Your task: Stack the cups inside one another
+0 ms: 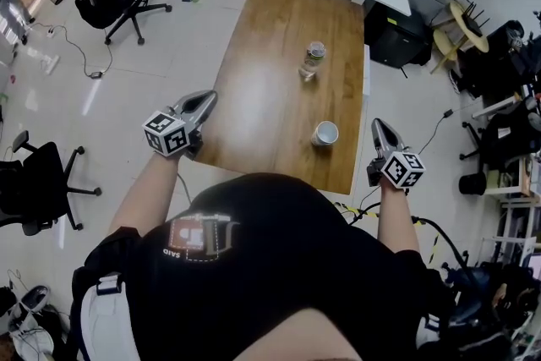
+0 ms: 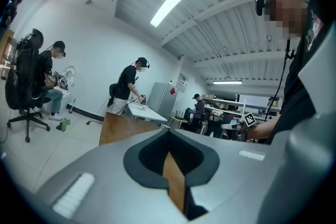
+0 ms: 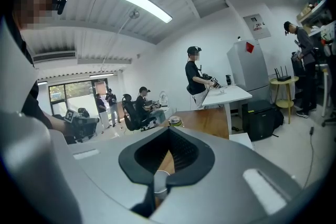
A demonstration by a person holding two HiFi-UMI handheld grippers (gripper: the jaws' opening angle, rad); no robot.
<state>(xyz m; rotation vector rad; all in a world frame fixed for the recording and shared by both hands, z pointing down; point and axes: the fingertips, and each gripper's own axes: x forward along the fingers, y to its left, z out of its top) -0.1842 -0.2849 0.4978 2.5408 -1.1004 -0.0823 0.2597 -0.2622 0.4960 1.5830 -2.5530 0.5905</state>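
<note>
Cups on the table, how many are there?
2. A clear cup near the middle of the table, and a white cup by its near right edge. Nested ones may be hidden.

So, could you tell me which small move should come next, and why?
Probably open the right gripper and ease it toward the white cup: its jaws are together, it holds nothing, and that cup stands nearest it, apart from the clear cup.

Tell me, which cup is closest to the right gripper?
The white cup, standing open side up near the front edge of the table. The clear cup is farther up the table, well beyond it from the right gripper.
</note>
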